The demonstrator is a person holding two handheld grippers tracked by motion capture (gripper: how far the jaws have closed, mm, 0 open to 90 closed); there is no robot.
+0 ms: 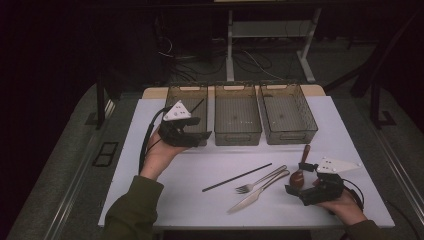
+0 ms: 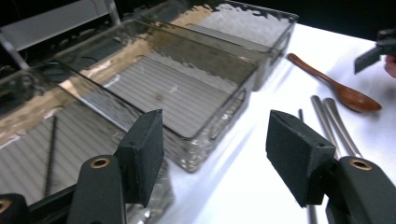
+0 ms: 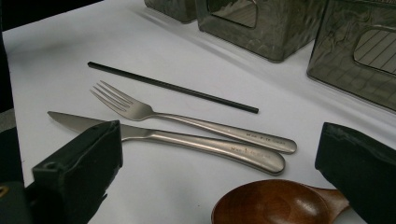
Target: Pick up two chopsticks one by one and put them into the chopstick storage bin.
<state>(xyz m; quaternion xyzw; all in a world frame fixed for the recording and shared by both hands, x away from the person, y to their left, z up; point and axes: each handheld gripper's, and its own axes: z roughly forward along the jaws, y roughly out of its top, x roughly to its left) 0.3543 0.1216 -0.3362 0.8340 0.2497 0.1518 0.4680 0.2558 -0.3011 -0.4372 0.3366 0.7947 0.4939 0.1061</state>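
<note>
1. White desk [image 1: 210, 200]: three bins along far edge.
2. Left gripper [image 2: 215, 154]: jaws wide, empty, over near end of left bin [image 2: 56, 140].
3. Right gripper [image 3: 219, 177]: jaws wide, empty, straddling spoon [image 3: 275, 203] near right edge.

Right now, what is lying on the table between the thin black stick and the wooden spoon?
A fork and a knife lie side by side between the black stick and the wooden spoon, handles touching. The high view and the right gripper view show it.

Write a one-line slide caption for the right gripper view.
Open right gripper poised over a wooden spoon, with knife, fork and black stick on the white table.
</note>
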